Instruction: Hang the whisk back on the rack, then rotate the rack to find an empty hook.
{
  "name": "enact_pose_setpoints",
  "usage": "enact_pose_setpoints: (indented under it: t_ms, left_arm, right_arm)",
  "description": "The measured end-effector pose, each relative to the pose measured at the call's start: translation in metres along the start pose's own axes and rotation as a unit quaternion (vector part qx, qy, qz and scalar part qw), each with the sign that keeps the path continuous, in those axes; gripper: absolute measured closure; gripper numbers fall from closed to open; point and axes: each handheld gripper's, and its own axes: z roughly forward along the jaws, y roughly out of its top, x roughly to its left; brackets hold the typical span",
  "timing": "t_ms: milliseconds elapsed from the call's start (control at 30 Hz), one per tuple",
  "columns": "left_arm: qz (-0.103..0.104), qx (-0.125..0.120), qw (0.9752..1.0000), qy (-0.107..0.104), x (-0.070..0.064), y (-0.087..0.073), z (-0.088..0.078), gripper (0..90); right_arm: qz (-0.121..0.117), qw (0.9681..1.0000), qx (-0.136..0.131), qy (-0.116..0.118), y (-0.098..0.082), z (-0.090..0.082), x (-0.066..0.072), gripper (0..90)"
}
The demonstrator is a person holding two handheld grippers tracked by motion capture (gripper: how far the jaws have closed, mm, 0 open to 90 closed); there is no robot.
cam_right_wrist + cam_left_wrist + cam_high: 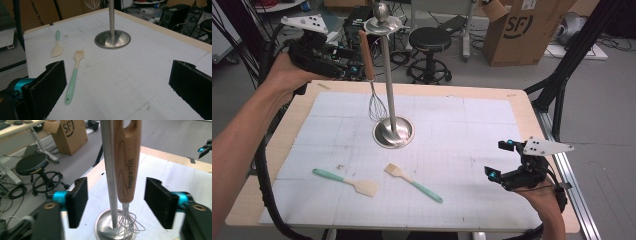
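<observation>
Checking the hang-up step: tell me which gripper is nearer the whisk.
Left. The left gripper has its open jaws either side of the whisk hanging on the stand; the right gripper rests at the table's near right corner.

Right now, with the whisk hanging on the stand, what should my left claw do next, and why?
Probably draw the left claw straight back from the whisk. Its pads stand apart on either side of the wooden handle without pressing it, and the whisk hangs beside the stand's pole, so it seems released. Backing out straight should avoid knocking it.
</observation>
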Motion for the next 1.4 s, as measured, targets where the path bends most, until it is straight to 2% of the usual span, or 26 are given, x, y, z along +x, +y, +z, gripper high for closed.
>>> enact_pose_setpoints:
  t_ms: [100, 133, 167, 200, 233, 267, 300, 400, 667, 1133, 1233, 1267, 1300, 1333, 1400]
  left_arm:
    - [0.001, -0.001, 1.0000, -0.007, -0.005, -0.004, -0.010, 27.3]
    - [-0.001, 0.013, 0.9999, -0.007, -0.009, -0.007, -0.016, 16.6]
    - [-0.001, 0.013, 0.9999, -0.007, -0.009, -0.007, -0.016, 12.9]
    - [-0.003, 0.017, 0.9998, -0.011, -0.010, -0.008, -0.019, 12.9]
    - [-0.003, 0.018, 0.9997, -0.015, -0.011, -0.009, -0.022, 6.3]
    - [-0.007, 0.017, 0.9998, -0.009, -0.012, -0.010, -0.026, 2.1]
    - [-0.012, 0.013, 0.9998, -0.008, -0.013, -0.011, -0.029, 2.1]
    - [-0.010, 0.009, 0.9998, -0.017, -0.015, -0.013, -0.041, 1.6]
    - [-0.002, 0.010, 0.9998, -0.019, -0.019, -0.014, -0.053, 1.6]
    - [0.014, 0.020, 0.9995, -0.021, -0.025, 0.002, -0.055, 1.8]
    - [0.019, 0.019, 0.9992, -0.029, -0.027, 0.006, -0.054, 17.0]
    - [0.020, 0.015, 0.9987, -0.044, -0.027, 0.009, -0.054, 24.5]
    - [0.020, 0.015, 0.9987, -0.044, -0.027, 0.009, -0.054, 31.8]
    - [0.023, 0.015, 0.9983, -0.051, -0.027, 0.011, -0.055, 31.8]
    - [0.026, 0.015, 0.9979, -0.057, -0.028, 0.014, -0.054, 41.7]
  right_arm:
    - [0.000, 1.0000, 0.003, 0.001, 0.001, 0.003, 0.001, 0.0]
    - [-0.003, 1.0000, 0.005, 0.003, 0.001, 0.005, 0.002, 0.0]
    - [-0.003, 1.0000, 0.005, 0.003, 0.001, 0.005, 0.002, 0.0]
    - [-0.004, 1.0000, 0.005, 0.003, 0.002, 0.005, 0.002, 0.0]
    - [-0.004, 1.0000, 0.007, 0.002, 0.002, 0.005, 0.002, 0.0]
    - [-0.005, 1.0000, 0.006, 0.001, 0.002, 0.005, 0.002, 0.0]
    - [-0.005, 1.0000, 0.006, 0.001, 0.002, 0.005, 0.002, 0.0]
    - [0.000, 1.0000, 0.003, -0.003, 0.001, 0.002, 0.002, 0.0]
    - [0.001, 1.0000, 0.002, -0.009, 0.000, -0.001, 0.000, 0.0]
    - [0.001, 0.9999, 0.005, -0.009, 0.001, 0.000, 0.000, 0.0]
    - [0.002, 1.0000, 0.006, -0.007, 0.001, 0.001, 0.001, 0.0]
    - [0.000, 0.9999, 0.006, -0.008, 0.001, 0.002, 0.000, 0.0]
    - [0.000, 0.9999, 0.006, -0.008, 0.001, 0.002, 0.000, 0.0]
    - [0.002, 0.9999, 0.006, -0.008, 0.000, 0.002, 0.000, 0.0]
    - [0.003, 0.9999, 0.008, -0.008, 0.000, 0.003, 0.000, 0.0]
